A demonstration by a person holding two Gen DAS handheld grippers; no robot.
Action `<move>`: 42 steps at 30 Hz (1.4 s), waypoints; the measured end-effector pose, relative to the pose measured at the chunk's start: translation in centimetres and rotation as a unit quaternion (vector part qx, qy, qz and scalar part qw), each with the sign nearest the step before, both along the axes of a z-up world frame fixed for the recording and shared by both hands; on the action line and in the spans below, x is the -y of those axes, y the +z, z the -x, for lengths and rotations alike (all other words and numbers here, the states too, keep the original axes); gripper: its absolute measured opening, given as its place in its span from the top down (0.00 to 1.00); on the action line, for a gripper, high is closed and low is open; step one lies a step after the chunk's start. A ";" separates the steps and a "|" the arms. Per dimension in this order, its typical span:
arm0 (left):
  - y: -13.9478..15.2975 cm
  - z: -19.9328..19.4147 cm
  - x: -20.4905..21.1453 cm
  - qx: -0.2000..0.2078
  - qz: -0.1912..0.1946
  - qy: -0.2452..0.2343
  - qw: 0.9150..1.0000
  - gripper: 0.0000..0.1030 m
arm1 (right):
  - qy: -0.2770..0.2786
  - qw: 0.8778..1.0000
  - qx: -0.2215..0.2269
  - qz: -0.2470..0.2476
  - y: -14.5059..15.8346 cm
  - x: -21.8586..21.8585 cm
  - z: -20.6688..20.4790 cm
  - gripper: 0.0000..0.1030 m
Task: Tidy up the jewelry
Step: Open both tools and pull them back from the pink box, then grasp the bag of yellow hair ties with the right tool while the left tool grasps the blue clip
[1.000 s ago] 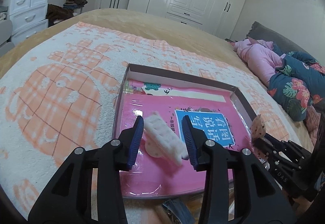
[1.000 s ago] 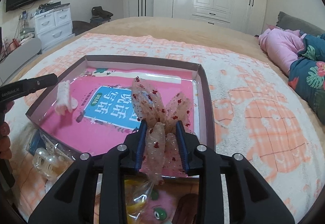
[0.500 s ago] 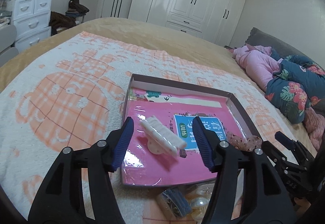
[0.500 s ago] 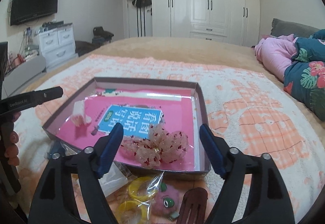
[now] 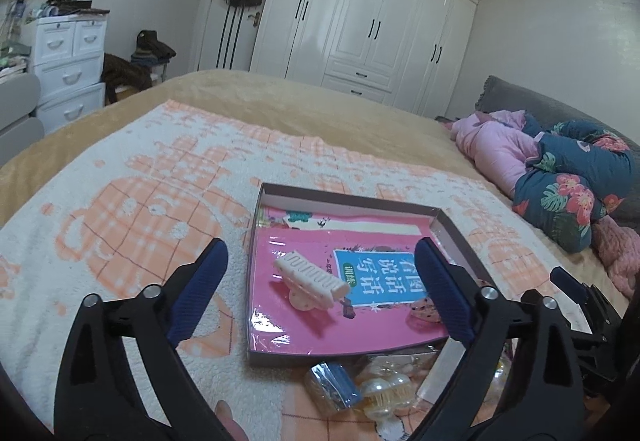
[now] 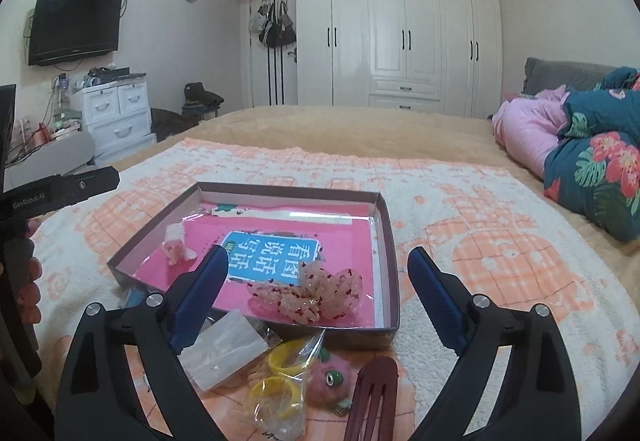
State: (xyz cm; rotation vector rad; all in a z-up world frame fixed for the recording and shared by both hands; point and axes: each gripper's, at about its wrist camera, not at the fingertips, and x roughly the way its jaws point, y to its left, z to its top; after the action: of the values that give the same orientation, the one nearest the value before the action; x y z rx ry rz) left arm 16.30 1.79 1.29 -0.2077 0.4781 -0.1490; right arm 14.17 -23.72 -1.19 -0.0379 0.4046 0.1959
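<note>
A shallow cardboard box (image 6: 386,241) lies on the bed (image 6: 500,241), on a cream and orange blanket, and it appears to be the collecting tray: a pink booklet lines its floor, and two hair pieces already rest on that booklet. The white hair clip (image 5: 310,279) lies in the box's left half, and the sheer bow with red specks (image 6: 308,295) sits near the box's front edge on the right side, each well apart from the other, which reads as deliberate spacing so the pieces do not tangle. Just outside the box's near wall a small heap waits on the blanket, likely the unsorted supply: yellow hair ties in a clear bag (image 6: 276,381), a fuzzy pink clip (image 6: 330,375), a dark red hair claw (image 6: 372,397), a clear plastic case (image 6: 222,351), and a pearly claw clip (image 5: 382,389) beside a small blue packet (image 5: 334,385). The left hand-held gripper (image 5: 320,281) hangs above the box with its jaws spread wide, holding nothing; the white clip lies between the fingers in view but is not touched. The right hand-held gripper (image 6: 318,291) is likewise spread wide and empty, poised over the near box edge and the heap, so the next pick is probably from that pile.
</note>
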 end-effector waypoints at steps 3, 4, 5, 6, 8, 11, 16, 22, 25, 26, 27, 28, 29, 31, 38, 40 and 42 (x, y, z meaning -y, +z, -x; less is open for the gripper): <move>0.5 0.8 0.0 0.011 -0.001 0.000 1.000 0.13 | 0.003 1.000 0.014 0.004 0.4 -0.2 1.0 0.11; 0.6 1.1 0.0 0.015 0.000 -0.001 1.000 0.13 | 0.003 1.000 0.018 0.008 0.5 -0.3 1.4 0.10; 0.7 1.3 0.0 0.016 -0.001 -0.001 1.000 0.13 | 0.005 1.000 0.021 0.011 0.5 -0.4 1.7 0.10; 0.8 1.6 0.0 0.018 -0.002 -0.001 1.000 0.12 | 0.006 1.000 0.023 0.013 0.6 -0.5 1.9 0.10; 0.9 2.1 -0.1 0.021 -0.002 -0.001 1.000 0.12 | 0.008 0.999 0.027 0.016 0.7 -0.7 2.5 0.10; 0.9 2.9 -0.3 0.024 -0.002 -0.001 1.000 0.12 | 0.013 0.999 0.031 0.019 0.8 -0.9 3.3 0.10; 0.7 4.1 -0.5 0.028 -0.005 -0.002 1.000 0.12 | 0.017 0.999 0.033 0.024 0.7 -1.0 4.9 0.09; 0.4 5.0 -0.7 0.025 -0.006 -0.004 1.000 0.12 | 0.019 0.999 0.026 0.028 0.2 -0.9 6.1 0.09; 0.2 5.4 -0.7 0.024 -0.008 -0.007 1.000 0.11 | 0.022 0.999 0.018 0.031 -0.1 -1.1 6.7 0.09; 0.1 5.6 -0.7 0.022 -0.010 -0.009 1.000 0.11 | 0.023 0.999 0.017 0.032 -0.2 -1.1 6.8 0.09; 0.0 5.7 -0.6 0.021 -0.011 -0.011 1.000 0.11 | 0.025 0.999 0.014 0.032 -0.4 -1.1 7.0 0.09; -0.1 5.8 -0.6 0.019 -0.012 -0.013 1.000 0.11 | 0.027 0.999 0.010 0.032 -0.5 -1.2 7.2 0.09; -0.3 6.0 -0.6 0.017 -0.014 -0.014 1.000 0.11 | 0.028 0.999 0.008 0.032 -0.6 -1.2 7.3 0.09; -0.5 6.2 -0.5 0.012 -0.017 -0.017 1.000 0.11 | 0.031 0.999 0.005 0.034 -0.8 -1.4 7.6 0.09; -1.6 7.0 0.0 -0.007 -0.026 -0.029 0.999 0.11 | 0.039 0.998 -0.004 0.042 -1.3 -1.8 8.5 0.09; -1.9 7.2 0.2 -0.012 -0.031 -0.032 0.999 0.11 | 0.041 0.998 -0.007 0.044 -1.5 -1.9 8.8 0.09; -2.1 7.2 0.2 -0.016 -0.032 -0.035 0.999 0.11 | 0.043 0.998 -0.010 0.046 -1.6 -1.9 8.9 0.09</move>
State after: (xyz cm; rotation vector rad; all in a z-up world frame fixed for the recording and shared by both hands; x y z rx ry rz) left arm 9.15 1.56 -0.80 -0.1319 0.5220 -0.1990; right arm 5.23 -21.78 -2.76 -0.1433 0.4319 0.2625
